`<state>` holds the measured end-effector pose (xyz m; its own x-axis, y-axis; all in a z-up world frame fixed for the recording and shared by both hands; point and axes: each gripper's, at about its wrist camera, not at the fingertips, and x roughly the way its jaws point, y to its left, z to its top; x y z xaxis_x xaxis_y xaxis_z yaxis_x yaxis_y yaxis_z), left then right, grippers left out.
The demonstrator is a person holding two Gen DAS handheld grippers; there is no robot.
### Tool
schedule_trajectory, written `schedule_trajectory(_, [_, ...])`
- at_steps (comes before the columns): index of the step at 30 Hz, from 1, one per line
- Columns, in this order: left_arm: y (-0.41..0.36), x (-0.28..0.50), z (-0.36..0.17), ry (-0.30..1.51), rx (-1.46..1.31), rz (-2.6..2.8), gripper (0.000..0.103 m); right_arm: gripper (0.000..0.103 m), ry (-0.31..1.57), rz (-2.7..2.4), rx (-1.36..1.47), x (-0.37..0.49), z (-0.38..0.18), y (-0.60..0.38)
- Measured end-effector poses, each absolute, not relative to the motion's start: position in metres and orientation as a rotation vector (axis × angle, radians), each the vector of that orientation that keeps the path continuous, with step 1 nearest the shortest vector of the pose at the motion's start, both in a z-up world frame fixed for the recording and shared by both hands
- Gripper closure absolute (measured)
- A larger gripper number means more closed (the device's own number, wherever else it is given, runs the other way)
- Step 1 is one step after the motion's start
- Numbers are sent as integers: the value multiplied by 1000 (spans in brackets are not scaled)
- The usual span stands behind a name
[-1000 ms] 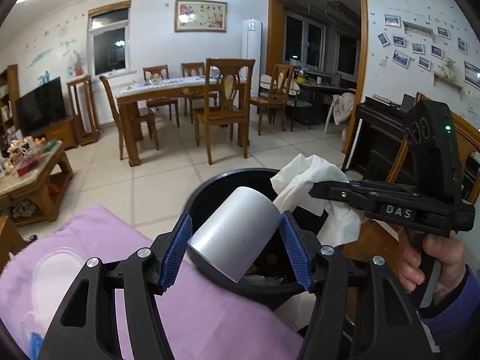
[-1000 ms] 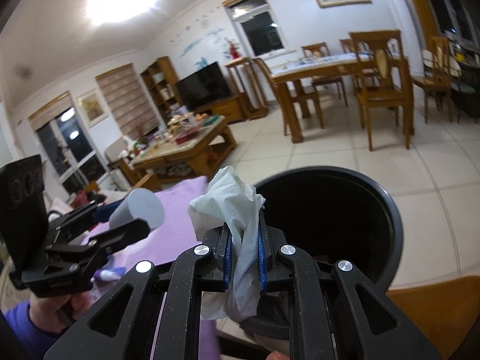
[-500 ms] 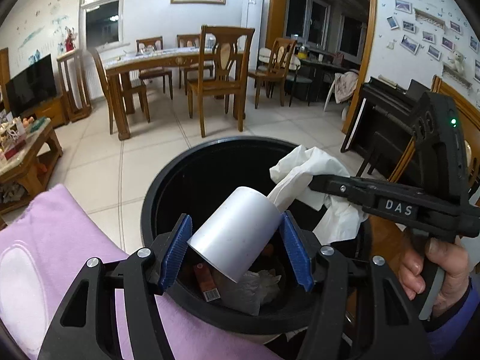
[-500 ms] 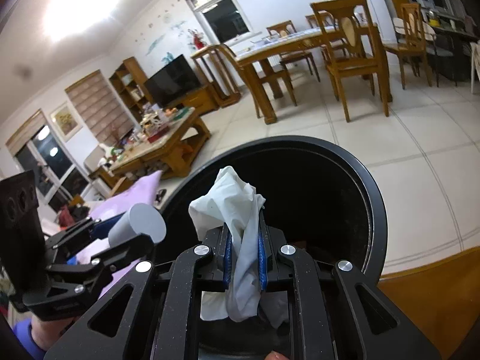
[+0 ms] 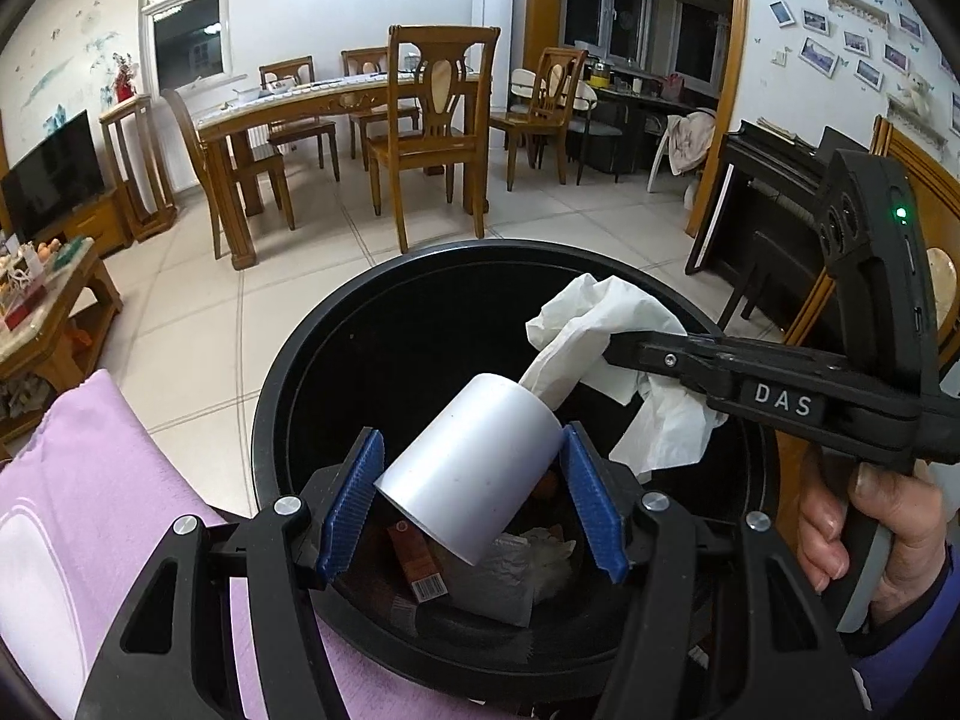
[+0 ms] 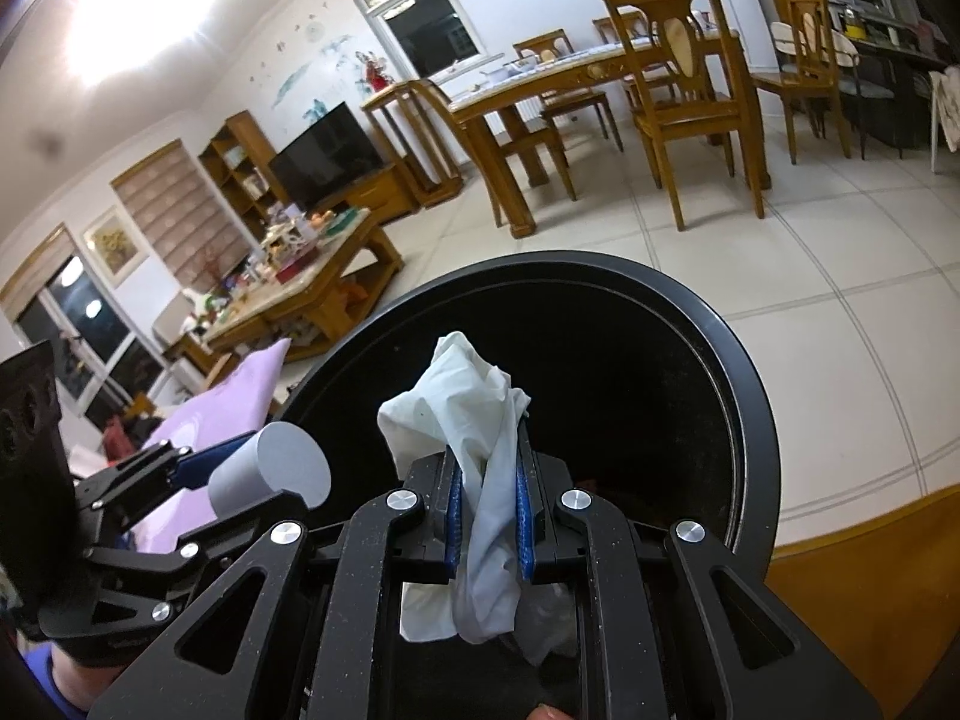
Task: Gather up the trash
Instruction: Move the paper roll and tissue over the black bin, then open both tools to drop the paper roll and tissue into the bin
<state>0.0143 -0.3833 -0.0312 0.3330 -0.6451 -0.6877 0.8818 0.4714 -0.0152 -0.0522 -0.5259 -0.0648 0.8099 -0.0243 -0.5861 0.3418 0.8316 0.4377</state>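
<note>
My left gripper (image 5: 474, 498) is shut on a white paper cup (image 5: 474, 465), held tilted above the open mouth of a black trash bin (image 5: 300, 360). My right gripper (image 6: 489, 501) is shut on a crumpled white tissue (image 6: 462, 402), also above the bin (image 6: 738, 396). The right gripper also shows in the left wrist view (image 5: 618, 354) with the tissue (image 5: 594, 330) hanging from it, just right of the cup. The left gripper and cup (image 6: 270, 474) show at the left of the right wrist view. Wrappers and paper (image 5: 498, 576) lie in the bin's bottom.
A purple cloth (image 5: 78, 480) covers the surface left of the bin. A tiled floor (image 5: 312, 264) lies beyond, with a wooden dining table and chairs (image 5: 420, 120), a cluttered coffee table (image 6: 300, 276) at left and a dark piano (image 5: 762, 210) at right.
Both grippers have moved forward over the bin with their loads and tilted down. The bin's inside and the trash at its bottom now show.
</note>
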Motion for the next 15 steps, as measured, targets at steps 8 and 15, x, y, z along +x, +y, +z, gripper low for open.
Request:
schedule_trajectory(8, [-376,9,-24,670,408,-1014,25,43,584,-213,561,-49,-58,-521])
schedule_trajectory(15, [-339,1,-1,660,382,-1010,24,21,580,-206,535,-50,-46,-505])
